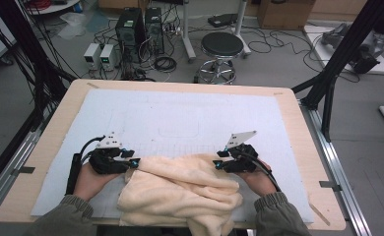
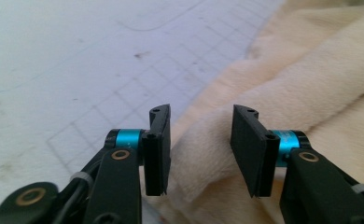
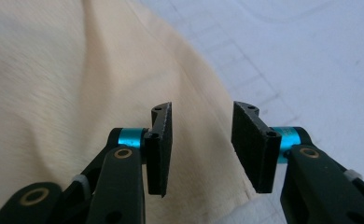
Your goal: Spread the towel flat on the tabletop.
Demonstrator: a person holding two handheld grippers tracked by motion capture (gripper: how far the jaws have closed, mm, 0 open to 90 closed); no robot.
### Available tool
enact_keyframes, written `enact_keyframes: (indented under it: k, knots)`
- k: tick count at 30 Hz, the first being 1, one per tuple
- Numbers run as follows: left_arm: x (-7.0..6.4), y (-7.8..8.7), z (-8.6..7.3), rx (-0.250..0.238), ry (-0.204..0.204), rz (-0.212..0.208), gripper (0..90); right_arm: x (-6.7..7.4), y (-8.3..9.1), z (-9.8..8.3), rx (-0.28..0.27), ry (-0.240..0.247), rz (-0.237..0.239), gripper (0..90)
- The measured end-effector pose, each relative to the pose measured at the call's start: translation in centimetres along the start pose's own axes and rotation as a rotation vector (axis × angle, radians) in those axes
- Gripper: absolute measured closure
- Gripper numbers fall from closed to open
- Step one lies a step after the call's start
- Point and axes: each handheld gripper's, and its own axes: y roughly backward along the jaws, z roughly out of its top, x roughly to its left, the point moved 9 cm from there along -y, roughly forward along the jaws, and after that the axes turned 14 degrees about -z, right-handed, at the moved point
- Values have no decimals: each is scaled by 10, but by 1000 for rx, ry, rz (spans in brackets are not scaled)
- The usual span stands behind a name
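Currently a cream towel is seen bunched along the near edge of the surface, partly folded over itself, with one fold hanging past that edge; it lies on a white gridded mat that covers most of the surface. The left hand-held gripper is held at the towel's left end and the right hand-held gripper at its right end, one at each side, a placing that is judged to suit spreading or folding the cloth between two hands. In the left gripper view the jaws are seen standing apart, with towel pile lying beyond and below the gap but not pinched by the pads; the same is seen in the right gripper view, where the towel's edge runs under the open jaws and the pads press on nothing; so both hand-held grippers are open and nothing is gripped. The jaws are aimed low along the cloth, which is judged a readiness to take hold of an edge or corner; which corner is meant cannot be told.
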Motion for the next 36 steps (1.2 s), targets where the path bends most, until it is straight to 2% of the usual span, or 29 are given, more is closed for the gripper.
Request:
enact_keyframes:
  k: [3, 8, 12, 15, 18, 19, 21, 25, 27, 30, 31, 33, 34, 36]
  knots:
    - [6, 7, 4, -49, 27, 7, 568, -1, -7, -9, 29, -4, 2, 579]
    - [9, 9, 6, -74, 44, 9, 577, 0, -7, -8, 15, 1, 2, 571]
    - [11, -3, -3, 6, 75, -18, 616, 2, -6, -9, 12, 3, 1, 575]
    - [8, -12, -11, 74, 86, -63, 625, 1, -7, -10, 5, 1, -5, 639]
    - [1, -16, -15, 107, 50, -88, 664, 0, -7, -9, 6, 16, 0, 812]
    - [0, -16, -14, 111, 33, -88, 678, 0, -7, -9, 6, 20, 5, 834]
    - [0, -16, -13, 104, 32, -82, 710, -1, -7, -8, 6, 20, 1, 849]
    - [2, -13, -6, 52, 37, -84, 714, -15, 0, -2, -20, -4, -52, 856]
    - [2, -13, 0, 29, 35, -94, 706, -25, 7, 4, -51, -23, -91, 857]
    - [-2, -15, 10, 2, 13, -104, 684, -42, 17, 10, -83, -83, -135, 855]
    - [-4, -16, 14, -3, 6, -110, 671, -44, 17, 9, -75, -101, -138, 844]
    - [-6, -18, 20, -16, -4, -109, 660, -45, 12, 3, -41, -117, -125, 761]
    - [-6, -21, 22, -17, -2, -113, 650, -44, 10, 1, -27, -111, -129, 721]
    - [-7, -26, 21, 6, 2, -117, 643, -39, 8, 2, -37, -99, -118, 689]
